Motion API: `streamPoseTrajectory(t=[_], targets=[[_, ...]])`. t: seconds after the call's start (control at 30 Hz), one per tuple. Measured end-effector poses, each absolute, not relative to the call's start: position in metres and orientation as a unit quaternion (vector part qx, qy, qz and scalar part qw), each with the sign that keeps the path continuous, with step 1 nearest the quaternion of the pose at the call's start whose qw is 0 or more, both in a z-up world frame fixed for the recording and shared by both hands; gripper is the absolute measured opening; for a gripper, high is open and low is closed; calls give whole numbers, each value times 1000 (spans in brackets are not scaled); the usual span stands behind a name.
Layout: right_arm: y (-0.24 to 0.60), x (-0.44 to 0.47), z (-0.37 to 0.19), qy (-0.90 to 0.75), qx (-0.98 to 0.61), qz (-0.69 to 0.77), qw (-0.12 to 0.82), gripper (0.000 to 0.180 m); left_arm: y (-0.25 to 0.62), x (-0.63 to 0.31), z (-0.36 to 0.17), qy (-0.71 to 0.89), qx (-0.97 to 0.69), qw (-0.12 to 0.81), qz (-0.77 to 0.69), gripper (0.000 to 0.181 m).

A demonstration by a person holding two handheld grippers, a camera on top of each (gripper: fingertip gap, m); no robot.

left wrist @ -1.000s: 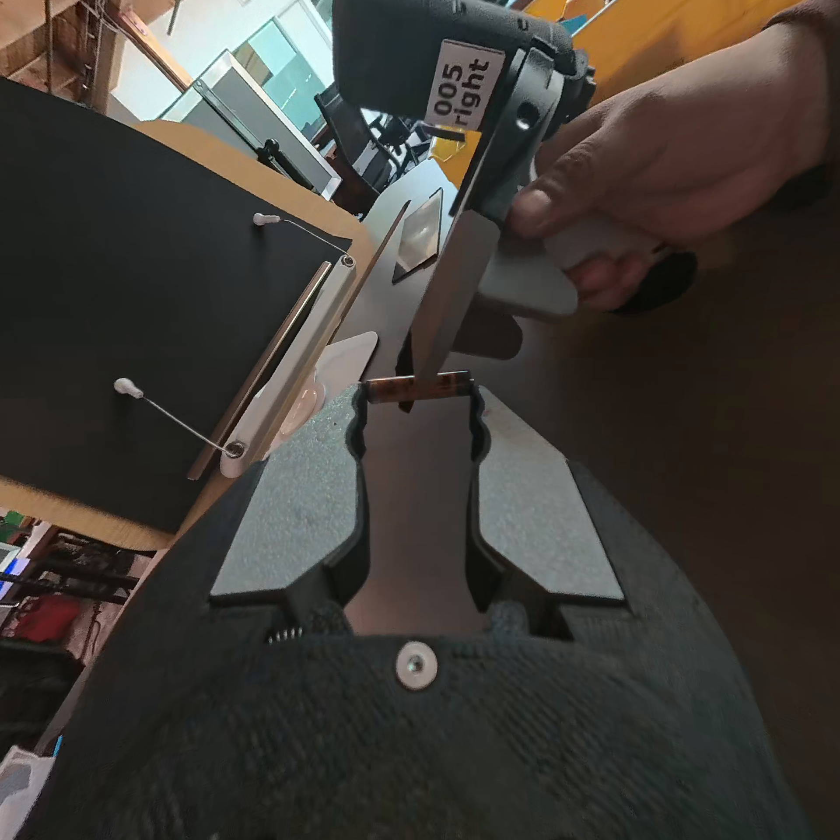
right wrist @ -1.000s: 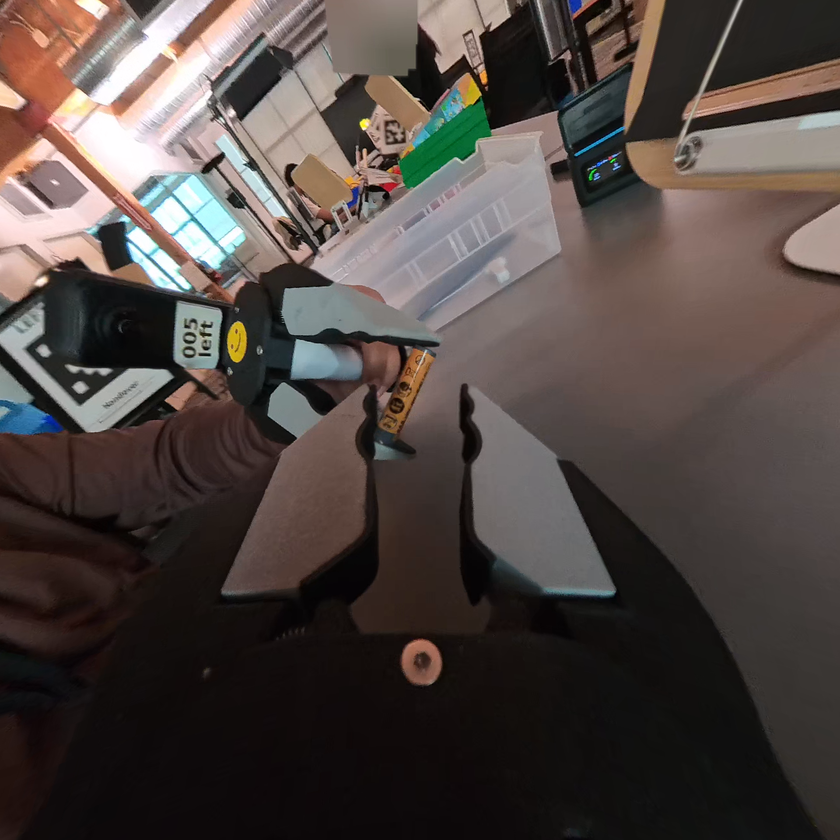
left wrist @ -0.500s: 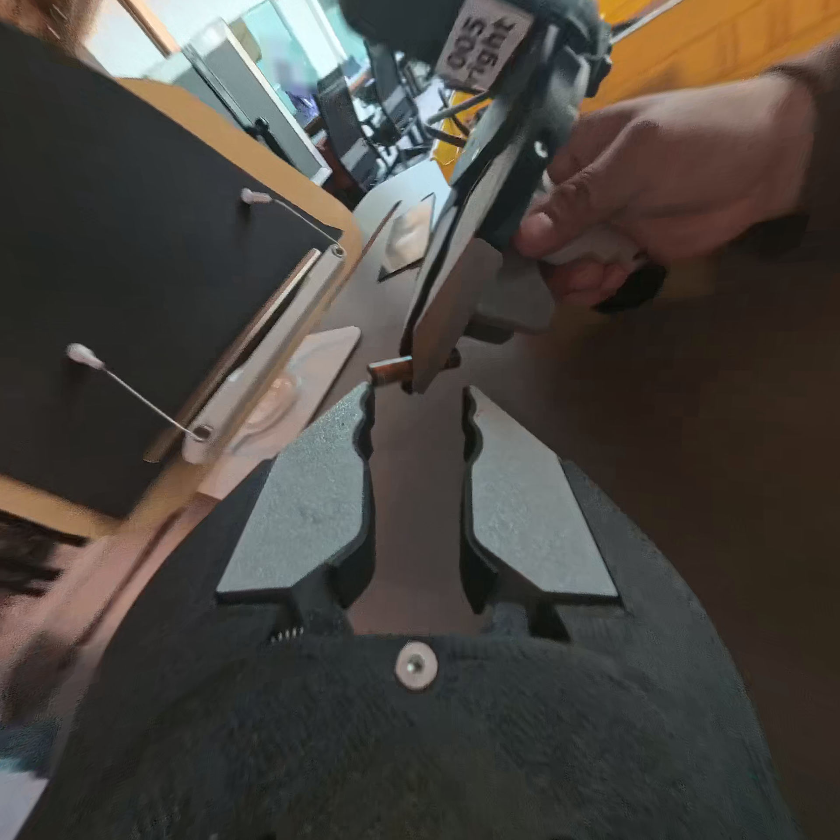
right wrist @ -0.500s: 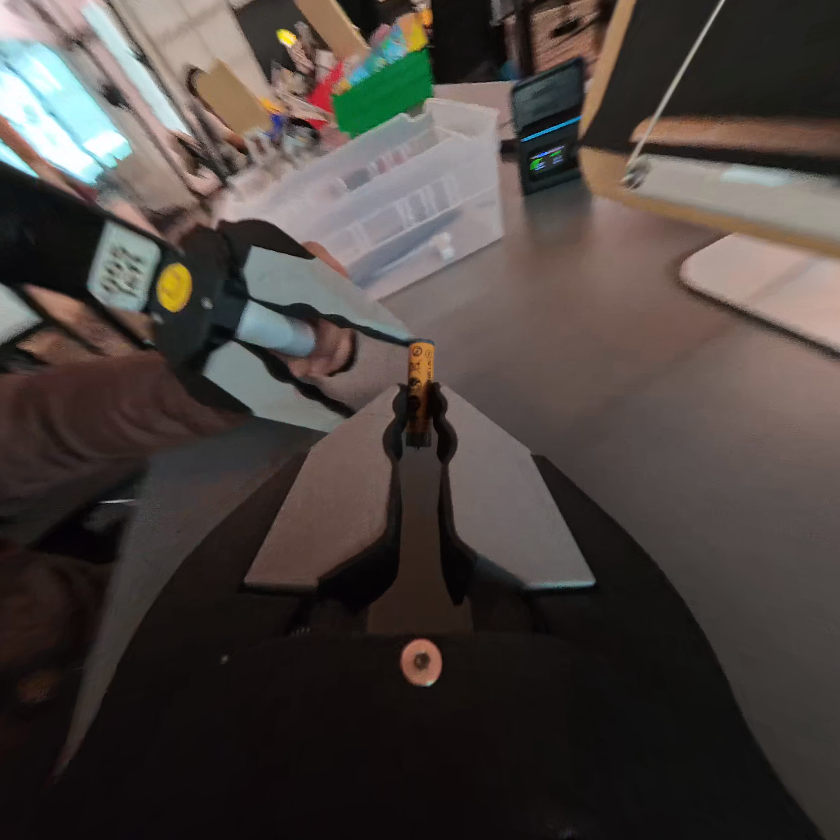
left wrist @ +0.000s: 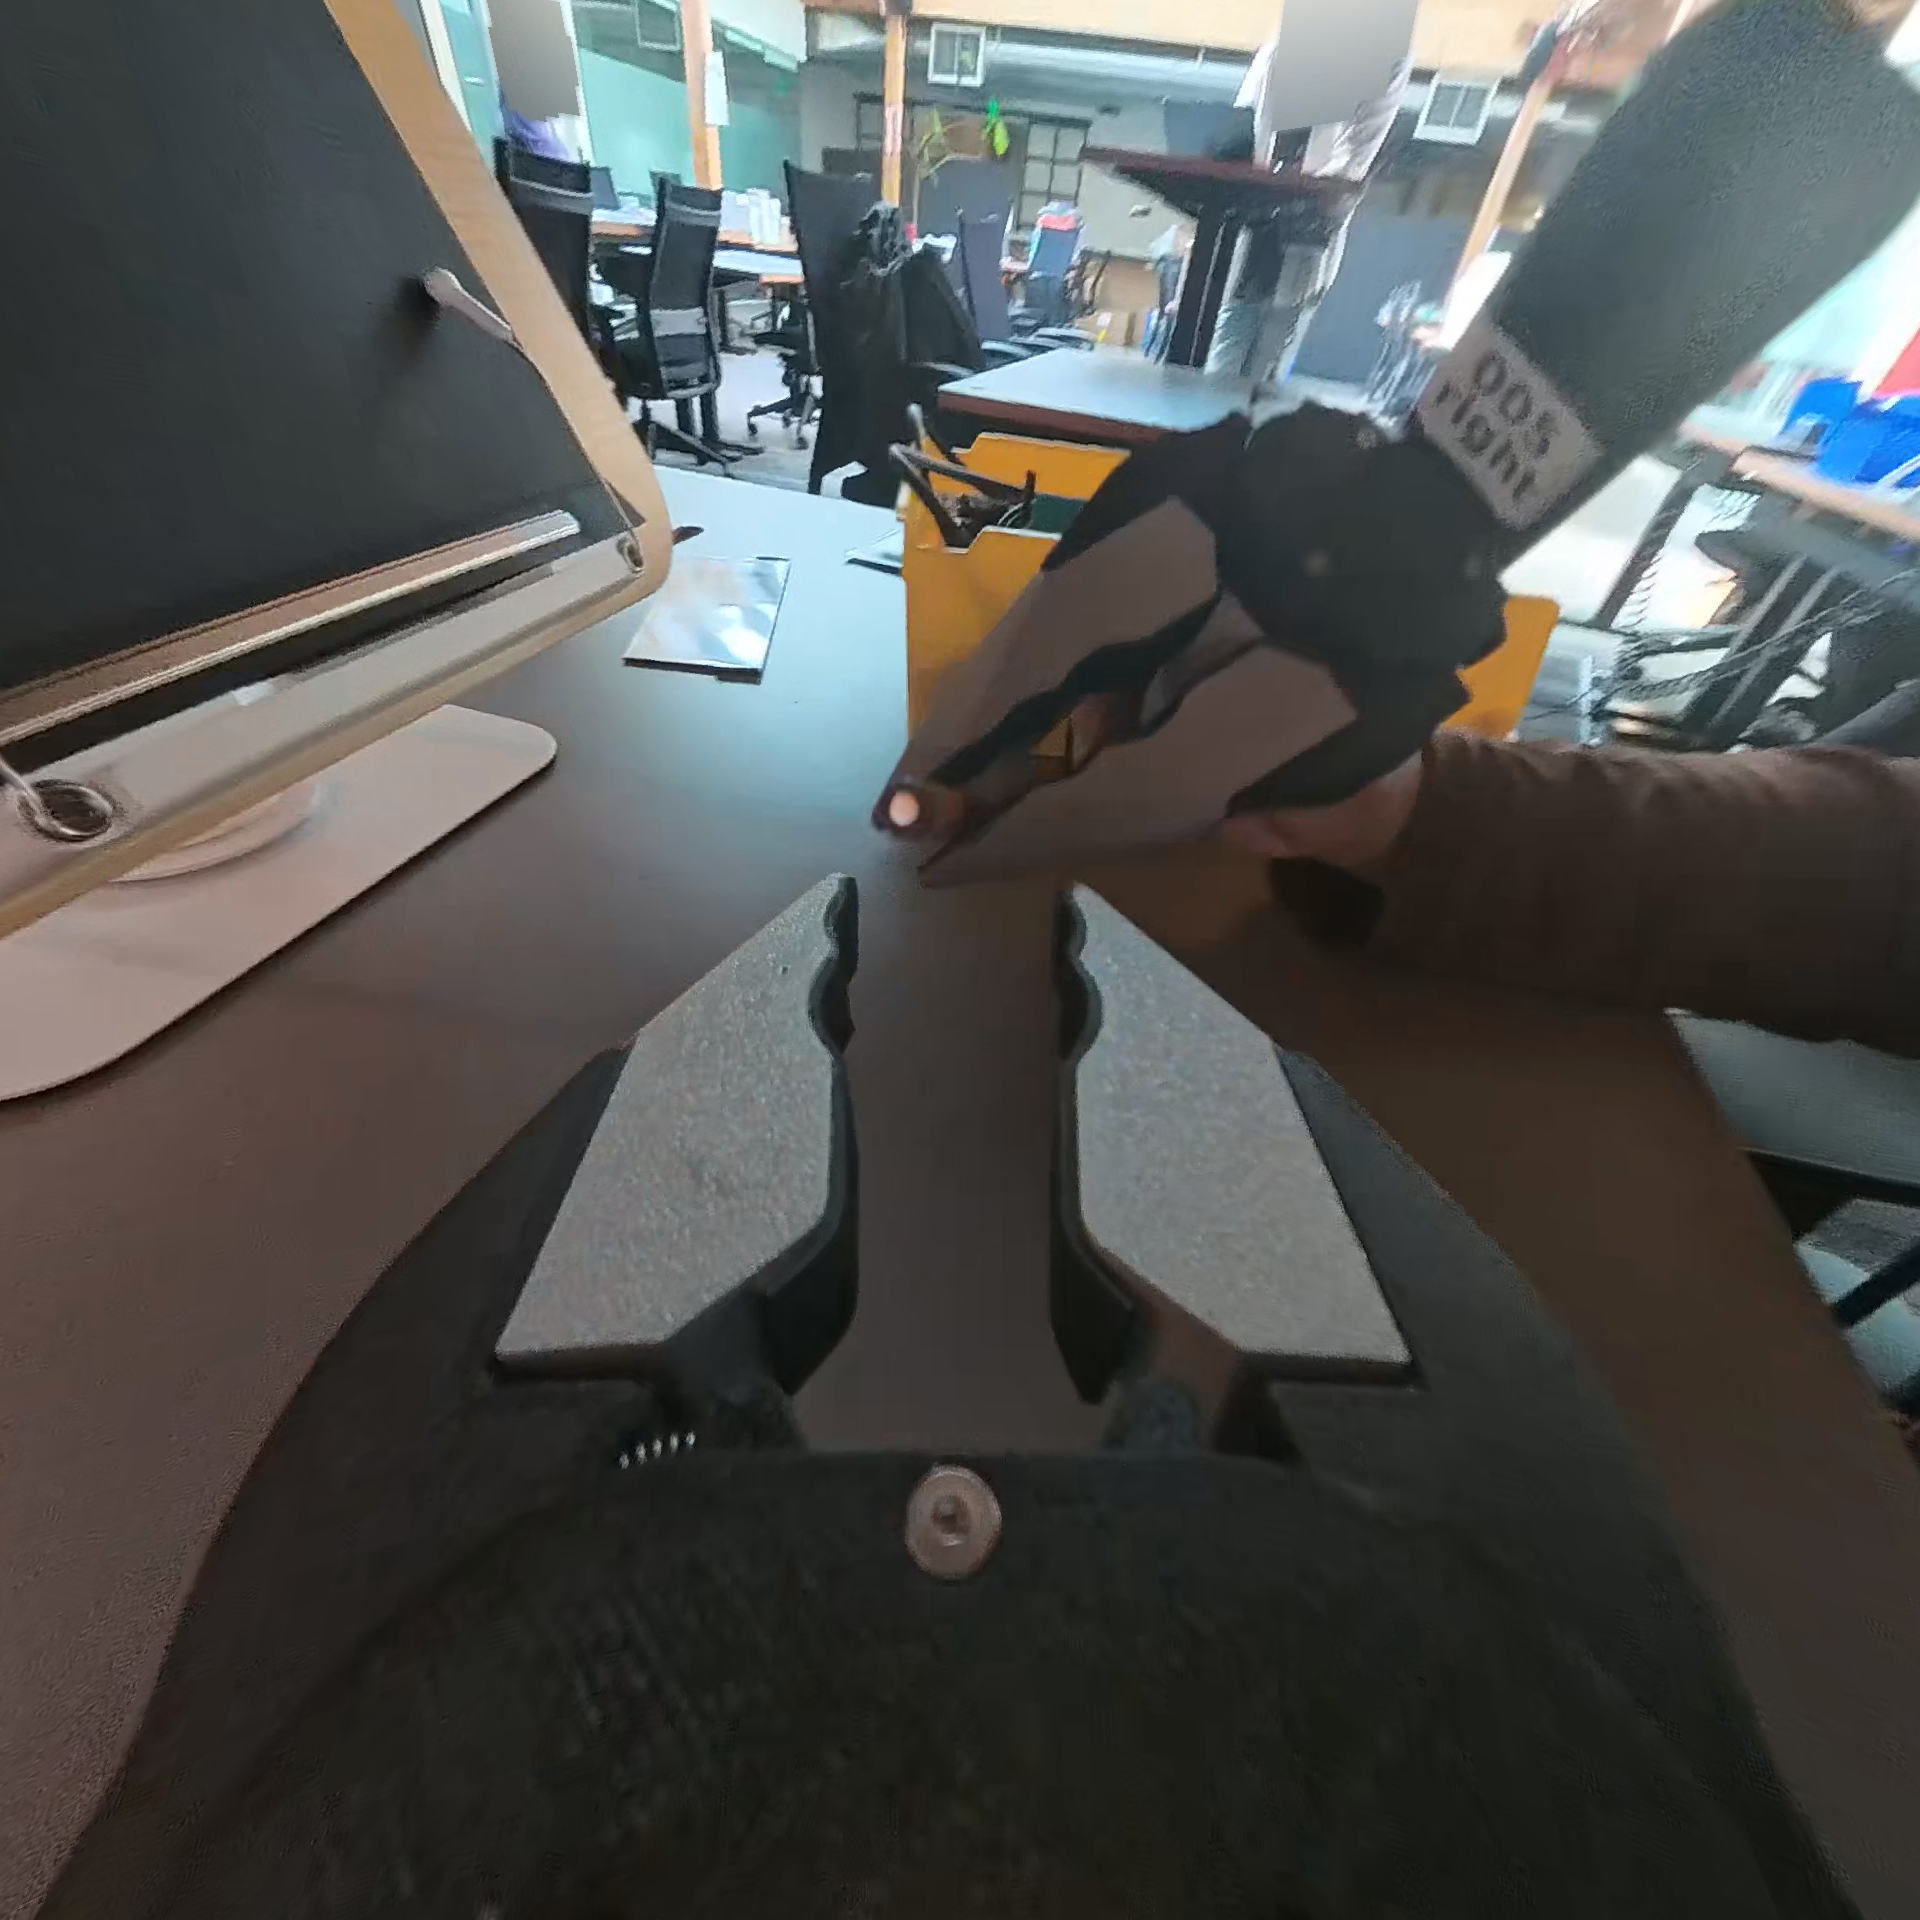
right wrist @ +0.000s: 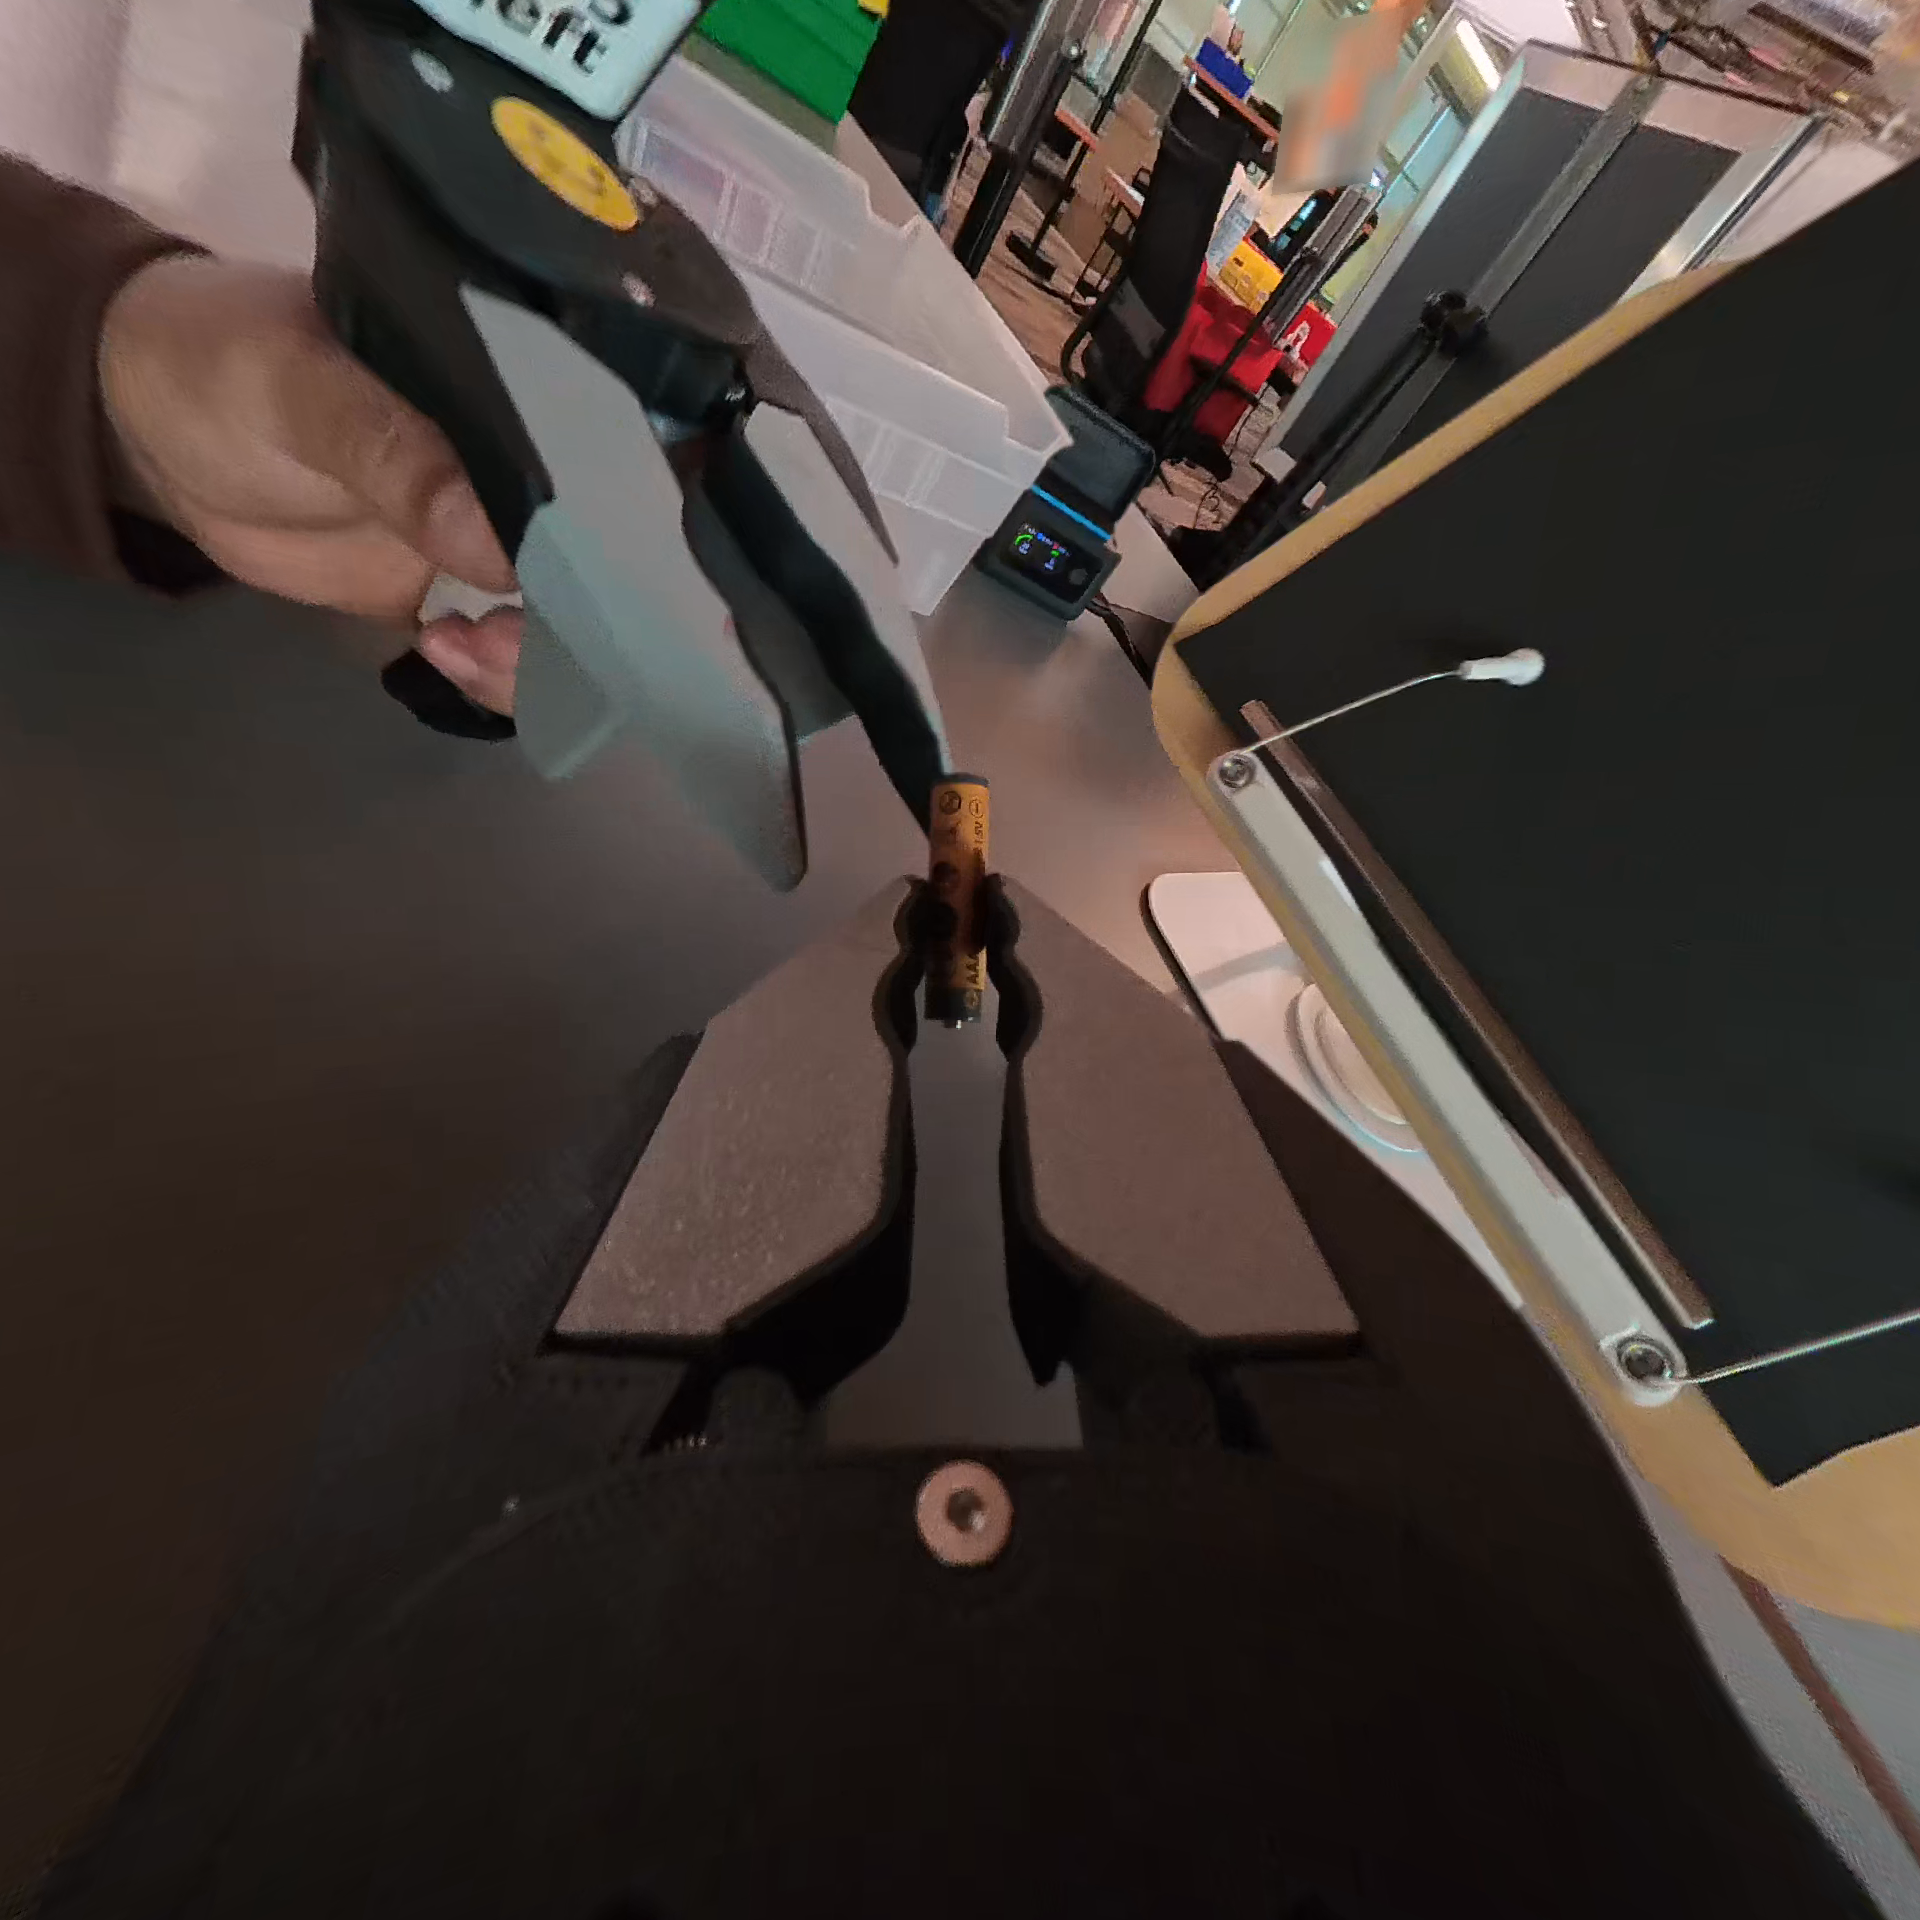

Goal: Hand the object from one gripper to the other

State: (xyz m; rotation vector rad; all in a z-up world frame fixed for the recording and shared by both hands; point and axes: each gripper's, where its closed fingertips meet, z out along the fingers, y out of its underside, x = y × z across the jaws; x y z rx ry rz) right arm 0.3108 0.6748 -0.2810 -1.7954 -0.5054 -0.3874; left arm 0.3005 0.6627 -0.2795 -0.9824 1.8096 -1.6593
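Under both tools lay a dark, matte tabletop (left wrist: 312, 1091), and I had my left gripper (left wrist: 956, 935) just above it with its fingers spread wide and nothing between them. Just past its tips, my right gripper (left wrist: 935, 831) pointed back toward me, pinched tight on the battery (left wrist: 904, 808), of which I saw only the pale round end. Left of that stood a black board with a wooden rim (left wrist: 260, 364) on a pale flat base (left wrist: 260, 883). Farther out I saw a shiny flat packet (left wrist: 712, 629), a yellow bin (left wrist: 987, 582), then office chairs and desks filling an open workroom.

From the right wrist camera, I could read the battery (right wrist: 958, 873) lengthwise: yellow and black, upright in the notches of the closed right gripper (right wrist: 956, 935), its upper half clear of them. My left gripper (right wrist: 831, 810) hung spread open beside it, held by my hand (right wrist: 281, 447). Only this view showed the clear plastic bin (right wrist: 883, 343), the small lit display (right wrist: 1049, 551) beyond it, and the green crate (right wrist: 800, 42) behind.
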Motion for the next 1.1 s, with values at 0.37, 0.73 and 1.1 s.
streamPoseTrajectory(t=[0.37,0.73,1.1], targets=[[676,312,-282,-233,-760,-214,567,7,672,301,-279,644,-378,222,-627,11],[678,303,-288,-274,-749,-255,547,7,663,298,-278,640,-369,187,-648,19],[683,313,-301,-237,-778,-251,524,20,677,307,-283,672,-367,311,-563,6]])
